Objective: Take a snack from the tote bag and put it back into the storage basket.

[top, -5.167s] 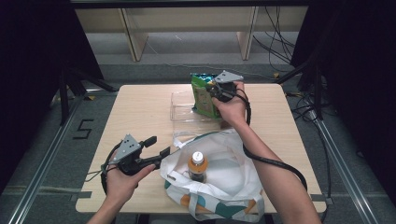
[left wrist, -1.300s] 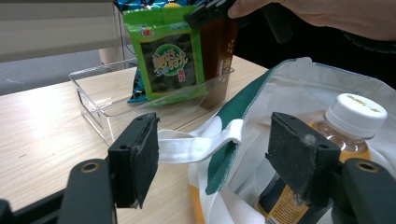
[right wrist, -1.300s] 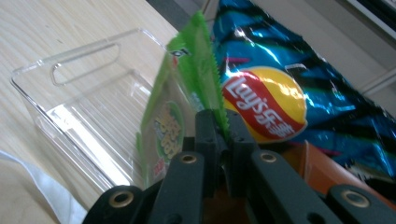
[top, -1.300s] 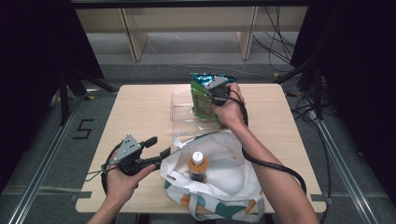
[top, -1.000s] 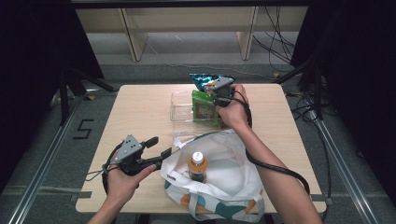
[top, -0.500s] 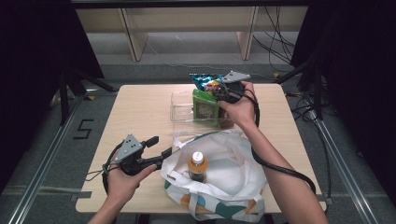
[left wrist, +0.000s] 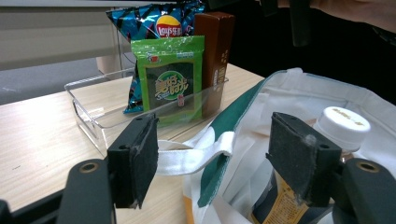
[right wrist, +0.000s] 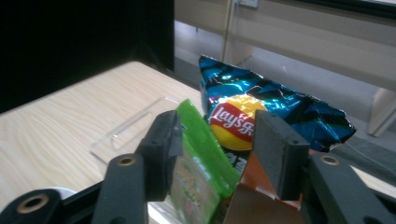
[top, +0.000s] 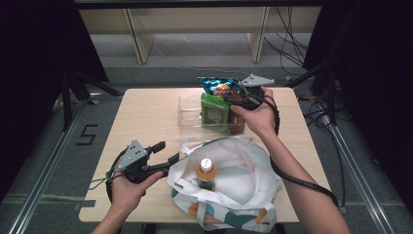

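Note:
A green seaweed packet (top: pixel 213 109) stands upright in a clear tray (top: pixel 190 109), in front of a blue chip bag (top: pixel 216 87) and beside a brown box (top: pixel 237 124). My right gripper (top: pixel 238 95) hovers just above and right of them. Its jaws have just been opening; in the right gripper view the packet's top (right wrist: pixel 201 172) sits between them, close to the left pad, with no squeeze on it. My left gripper (top: pixel 165 152) stays open at the rim of a white tote bag (top: pixel 243 185), whose strap (left wrist: pixel 196 151) runs between its jaws.
An orange-labelled bottle (top: pixel 206 171) with a white cap stands inside the tote bag at the table's near edge. Bare wood lies left of the tray (left wrist: pixel 88 112). Shelving legs and cables are on the floor beyond the table.
The green packet went from hanging in the right gripper to standing in the tray. The right gripper drew back to the right and spread its jaws. The left gripper stayed put.

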`<action>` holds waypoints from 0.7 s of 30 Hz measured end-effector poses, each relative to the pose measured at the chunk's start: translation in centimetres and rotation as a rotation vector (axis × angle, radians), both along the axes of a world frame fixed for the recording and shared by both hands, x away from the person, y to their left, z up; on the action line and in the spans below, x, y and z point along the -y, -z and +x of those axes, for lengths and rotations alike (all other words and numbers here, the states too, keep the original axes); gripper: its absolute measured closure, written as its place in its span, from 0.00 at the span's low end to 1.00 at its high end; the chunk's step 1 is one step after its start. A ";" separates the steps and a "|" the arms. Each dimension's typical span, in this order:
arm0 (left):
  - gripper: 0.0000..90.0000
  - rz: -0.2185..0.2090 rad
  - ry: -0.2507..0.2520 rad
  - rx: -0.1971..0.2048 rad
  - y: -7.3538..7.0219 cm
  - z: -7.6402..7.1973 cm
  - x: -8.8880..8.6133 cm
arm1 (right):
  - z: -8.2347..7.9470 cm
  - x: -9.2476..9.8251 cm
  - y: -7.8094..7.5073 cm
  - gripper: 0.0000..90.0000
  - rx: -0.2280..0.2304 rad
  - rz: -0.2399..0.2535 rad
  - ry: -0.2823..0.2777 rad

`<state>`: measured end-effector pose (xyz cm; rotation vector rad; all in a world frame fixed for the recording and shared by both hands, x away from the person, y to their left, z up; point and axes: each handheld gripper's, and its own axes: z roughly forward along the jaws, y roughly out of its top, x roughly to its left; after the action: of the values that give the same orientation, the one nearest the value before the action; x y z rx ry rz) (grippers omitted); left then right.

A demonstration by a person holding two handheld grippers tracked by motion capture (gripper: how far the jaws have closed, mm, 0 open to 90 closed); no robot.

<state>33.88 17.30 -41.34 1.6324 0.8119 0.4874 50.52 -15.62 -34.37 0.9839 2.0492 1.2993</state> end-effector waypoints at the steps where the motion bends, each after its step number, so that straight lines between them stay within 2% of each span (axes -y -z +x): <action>1: 0.36 0.004 -0.005 -0.003 -0.1 -0.1 0.0 | -0.2 0.3 0.0 0.55 0.004 0.017 -0.007; 6: 0.35 -0.006 0.001 0.002 -0.1 -0.1 0.0 | -1.7 1.9 -0.1 0.53 0.000 0.054 -0.021; 7: 0.35 -0.016 0.010 0.006 -0.1 -0.1 0.0 | -2.0 2.3 -0.1 0.52 0.007 0.053 -0.015; 15: 0.35 -0.011 0.008 0.008 -0.2 -0.2 0.0 | -4.2 5.1 -0.2 0.51 0.015 0.050 0.020; 19: 0.35 -0.008 0.007 0.009 -0.3 -0.2 0.1 | -5.3 6.1 -0.4 0.51 0.005 0.055 0.028; 21: 0.35 -0.008 0.009 0.013 -0.4 0.0 0.1 | -5.6 6.8 -0.4 0.50 0.018 0.057 0.049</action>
<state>33.84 17.18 -40.97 1.6238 0.7959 0.4874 44.88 -22.39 -34.01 1.0372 1.9717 1.3425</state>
